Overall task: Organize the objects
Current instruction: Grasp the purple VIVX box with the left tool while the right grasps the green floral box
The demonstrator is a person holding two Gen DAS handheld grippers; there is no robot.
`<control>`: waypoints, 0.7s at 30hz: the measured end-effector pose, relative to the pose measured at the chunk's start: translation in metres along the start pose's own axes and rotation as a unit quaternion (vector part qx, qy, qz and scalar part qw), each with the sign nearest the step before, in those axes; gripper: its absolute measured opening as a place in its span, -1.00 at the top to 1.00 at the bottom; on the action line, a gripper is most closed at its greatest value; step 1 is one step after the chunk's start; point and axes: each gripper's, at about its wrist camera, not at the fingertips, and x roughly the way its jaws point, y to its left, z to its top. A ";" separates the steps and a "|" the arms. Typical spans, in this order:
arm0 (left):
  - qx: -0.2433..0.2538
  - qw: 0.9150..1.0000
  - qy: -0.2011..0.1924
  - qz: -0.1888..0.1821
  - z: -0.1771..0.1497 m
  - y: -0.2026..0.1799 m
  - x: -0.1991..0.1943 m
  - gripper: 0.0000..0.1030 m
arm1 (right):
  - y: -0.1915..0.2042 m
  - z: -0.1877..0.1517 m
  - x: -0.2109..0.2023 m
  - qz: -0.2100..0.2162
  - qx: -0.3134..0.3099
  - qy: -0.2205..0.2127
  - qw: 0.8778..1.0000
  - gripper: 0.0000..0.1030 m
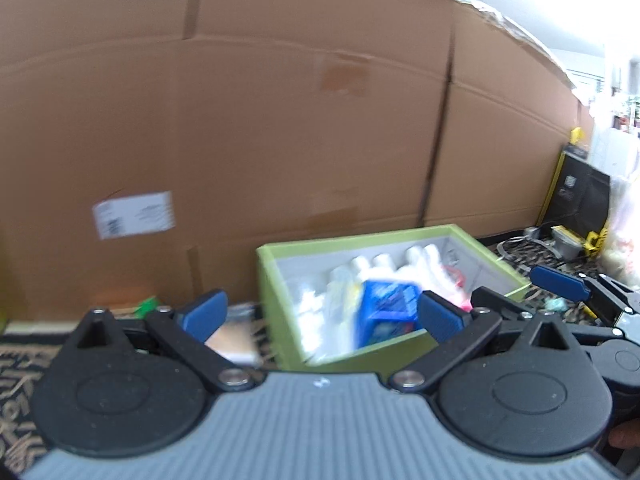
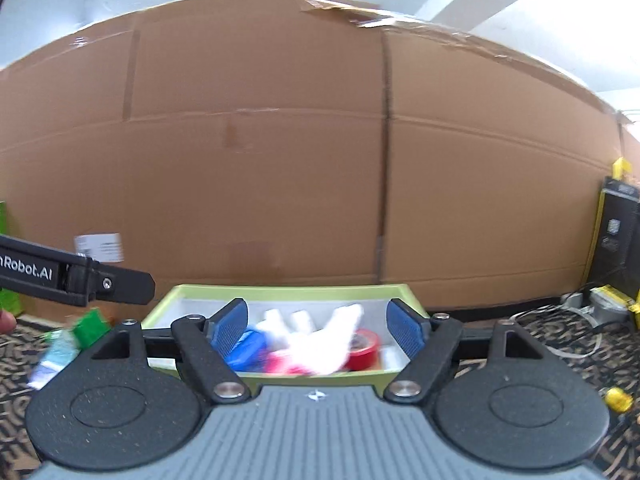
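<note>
One large cardboard box [image 1: 280,120] filled the background of both views, standing along the far edge of the patterned carpet [image 2: 560,344]; a single white label [image 1: 134,214] was stuck low on its left side. One green bin [image 1: 276,280] with a pale lining sat on the carpet just in front of the cardboard, tilted in the left wrist view and square-on in the right wrist view. Its contents were blurred: several white bottles or wrapped items [image 2: 336,344], one blue packet [image 1: 386,312], a pink item [image 2: 280,362], and one red tape roll [image 2: 364,350], the last seen only from the right wrist.

The left gripper [image 1: 320,316] was held above the near left corner of the bin, its two blue pads [image 1: 204,314] spread wide apart with nothing between them. The right gripper [image 2: 316,326] faced the bin's near wall, its blue pads [image 2: 230,324] likewise well apart and empty.

Only the left wrist view showed a tan flat object [image 1: 232,342] on the carpet just left of the bin. Only the right wrist view showed a small yellow object [image 2: 618,400] near the carpet's right edge, and green and pale blue packets [image 2: 76,336] to the bin's left. A black-and-yellow case [image 2: 618,240] stood at the right, with loose cables [image 2: 560,320] before it.
</note>
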 end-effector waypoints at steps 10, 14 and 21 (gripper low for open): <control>-0.098 0.991 0.052 0.076 -0.056 0.085 -0.019 -1.00 | 0.063 -0.040 0.002 0.075 0.014 0.075 0.994 -0.55; -0.097 0.988 0.070 0.095 -0.066 0.102 -0.001 -1.00 | 0.085 -0.058 0.002 0.094 0.013 0.105 0.990 -0.55; -0.092 0.985 0.115 0.090 -0.064 0.118 0.037 -0.18 | 0.097 -0.059 0.000 0.100 0.009 0.117 0.988 -0.55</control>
